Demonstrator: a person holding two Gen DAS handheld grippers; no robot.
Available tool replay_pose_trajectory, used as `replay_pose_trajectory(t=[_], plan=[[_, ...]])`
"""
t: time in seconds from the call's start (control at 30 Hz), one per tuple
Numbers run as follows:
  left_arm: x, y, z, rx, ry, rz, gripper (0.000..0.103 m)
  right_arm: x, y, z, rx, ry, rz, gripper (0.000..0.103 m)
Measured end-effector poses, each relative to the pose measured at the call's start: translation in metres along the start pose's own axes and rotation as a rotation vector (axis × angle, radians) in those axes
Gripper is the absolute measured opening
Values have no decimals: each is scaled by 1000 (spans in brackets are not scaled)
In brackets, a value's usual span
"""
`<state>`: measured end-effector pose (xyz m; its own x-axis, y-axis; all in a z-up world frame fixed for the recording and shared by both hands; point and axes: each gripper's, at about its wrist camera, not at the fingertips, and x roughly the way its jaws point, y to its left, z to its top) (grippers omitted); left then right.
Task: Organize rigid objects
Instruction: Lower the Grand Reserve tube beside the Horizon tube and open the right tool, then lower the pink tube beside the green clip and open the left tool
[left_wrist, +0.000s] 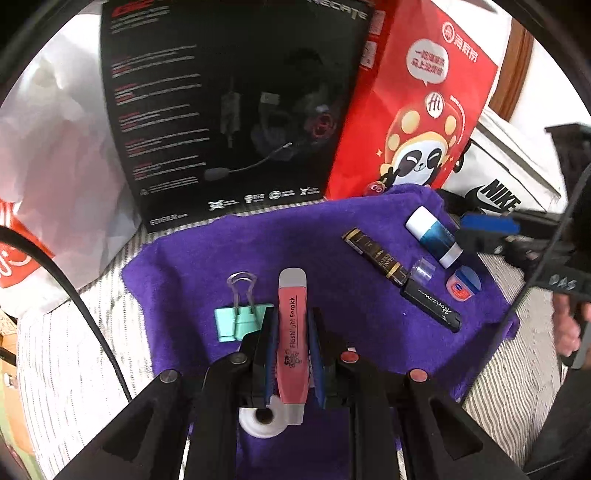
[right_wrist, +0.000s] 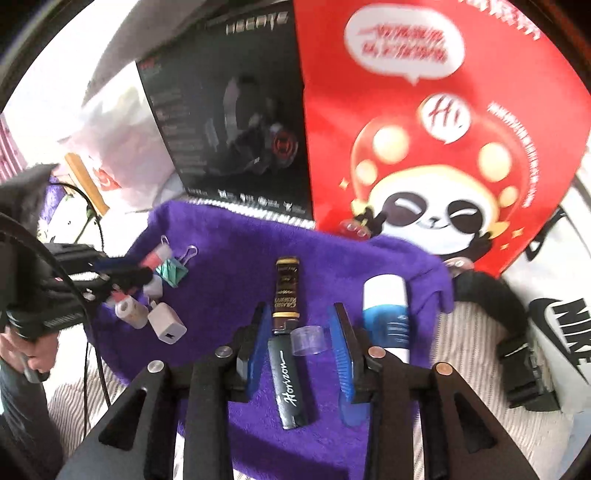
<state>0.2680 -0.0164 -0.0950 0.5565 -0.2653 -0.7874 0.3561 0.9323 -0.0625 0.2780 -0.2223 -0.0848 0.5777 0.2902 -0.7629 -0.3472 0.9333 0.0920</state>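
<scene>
Highlighter (left_wrist: 292, 332) clamped in left gripper (left_wrist: 291, 317), ready for sorting.
Right gripper (right_wrist: 299, 325) apart, nothing pinched, above black stick (right_wrist: 290, 384) on purple cloth (right_wrist: 229, 240).

Looks like a home, likely a bedroom: work surface is striped bedding (left_wrist: 74, 362) with a purple towel (left_wrist: 229, 251) laid on it. Behind: headset retail box (left_wrist: 229, 110), red panda shopping bag (left_wrist: 417, 122), Nike bag (left_wrist: 498, 184), plastic bags (left_wrist: 55, 166). Household clutter, no bench.
</scene>
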Motion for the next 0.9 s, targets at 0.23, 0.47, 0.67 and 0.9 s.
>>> replay_pose_trajectory(t=[0.23,0.47,0.67,0.9], plan=[[5,-17,1,40,8,28,16,-21,-17,-5,31,-33,3,33],[10,-15,5,38,18,41,16,-24,-25,-5,59,-40,14,33],[21,-17,8,45,40,49,16,-24,-29,-6,60,-38,2,33],[37,-20,19,46,58,39,16,-28,-34,-9,64,-40,-2,33]])
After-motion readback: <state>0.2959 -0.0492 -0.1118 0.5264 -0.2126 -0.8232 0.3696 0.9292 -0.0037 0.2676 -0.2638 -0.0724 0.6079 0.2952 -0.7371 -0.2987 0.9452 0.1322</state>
